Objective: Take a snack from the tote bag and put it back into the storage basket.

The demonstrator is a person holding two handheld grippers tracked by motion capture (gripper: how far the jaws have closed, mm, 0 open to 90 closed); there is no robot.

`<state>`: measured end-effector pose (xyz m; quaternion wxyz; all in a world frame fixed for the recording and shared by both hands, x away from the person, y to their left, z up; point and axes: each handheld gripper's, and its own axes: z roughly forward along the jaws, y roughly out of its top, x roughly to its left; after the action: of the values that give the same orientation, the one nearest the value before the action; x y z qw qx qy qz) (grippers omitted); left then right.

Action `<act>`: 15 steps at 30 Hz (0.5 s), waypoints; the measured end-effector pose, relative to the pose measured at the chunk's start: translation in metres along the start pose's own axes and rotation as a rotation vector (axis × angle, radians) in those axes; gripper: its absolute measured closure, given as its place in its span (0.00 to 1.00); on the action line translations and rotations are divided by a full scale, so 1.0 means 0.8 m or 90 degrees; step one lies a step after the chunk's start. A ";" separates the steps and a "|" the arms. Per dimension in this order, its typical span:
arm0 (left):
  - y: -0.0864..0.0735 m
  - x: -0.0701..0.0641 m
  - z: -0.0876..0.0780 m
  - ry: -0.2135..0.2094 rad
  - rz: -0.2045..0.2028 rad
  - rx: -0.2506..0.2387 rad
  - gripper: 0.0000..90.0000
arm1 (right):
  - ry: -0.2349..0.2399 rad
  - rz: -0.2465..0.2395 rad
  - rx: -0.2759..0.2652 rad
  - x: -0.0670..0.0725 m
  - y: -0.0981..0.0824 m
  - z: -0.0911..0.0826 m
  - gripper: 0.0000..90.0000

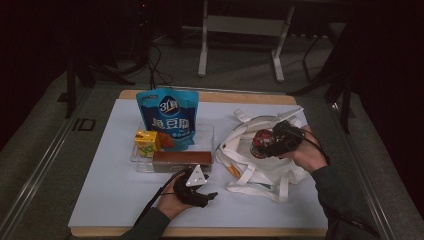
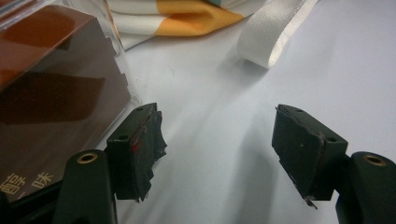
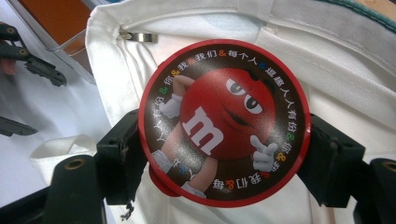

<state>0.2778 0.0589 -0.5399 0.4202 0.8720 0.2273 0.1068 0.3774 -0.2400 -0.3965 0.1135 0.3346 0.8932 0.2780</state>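
Right gripper (image 3: 224,154) is clamped on a round red candy tin (image 3: 224,122), jaws pressing its rim from both sides, lid face toward the camera. In the high view I hold the tin (image 1: 261,140) over the open mouth of the white tote bag (image 1: 260,170), which lies at the right side of the desk (image 1: 115,200). Left gripper (image 2: 219,149) sits idle low over the desk, jaws wide apart with nothing between them, brown box (image 2: 51,93) just beside its left jaw and a bag strap (image 2: 271,37) farther ahead. In the high view the left gripper (image 1: 202,192) rests near the front edge, just in front of the clear tray (image 1: 210,132) holding the blue snack pouch (image 1: 167,117), yellow drink carton (image 1: 146,142) and the brown box. Step in hand, as I judge it: get the tin into the bag. To do it well I keep the grip square on the rim, since round and smooth means it could slip or roll out if tilted. Bag opening looks floppy, fabric could fold over and block the drop, so I aim for the middle of the mouth, go low inside before letting go, and avoid snagging the straps. The free left gripper could hold the bag edge open if it collapses.
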 end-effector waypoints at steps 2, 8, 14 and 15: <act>0.000 0.000 0.000 0.000 0.000 0.000 0.36 | 0.000 -0.003 -0.001 0.000 0.001 0.000 0.28; 0.000 0.000 0.000 0.000 0.000 0.000 0.36 | 0.001 -0.009 0.001 0.004 0.004 0.002 0.28; 0.000 0.000 0.000 0.000 0.001 0.000 0.36 | 0.004 -0.014 0.002 0.008 0.007 0.001 0.28; 0.000 0.000 0.000 0.000 0.001 0.001 0.36 | 0.005 -0.014 0.001 0.009 0.008 0.001 0.28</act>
<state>0.2777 0.0588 -0.5400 0.4197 0.8724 0.2263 0.1070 0.3756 -0.2308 -0.3936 0.1130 0.3239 0.8975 0.2771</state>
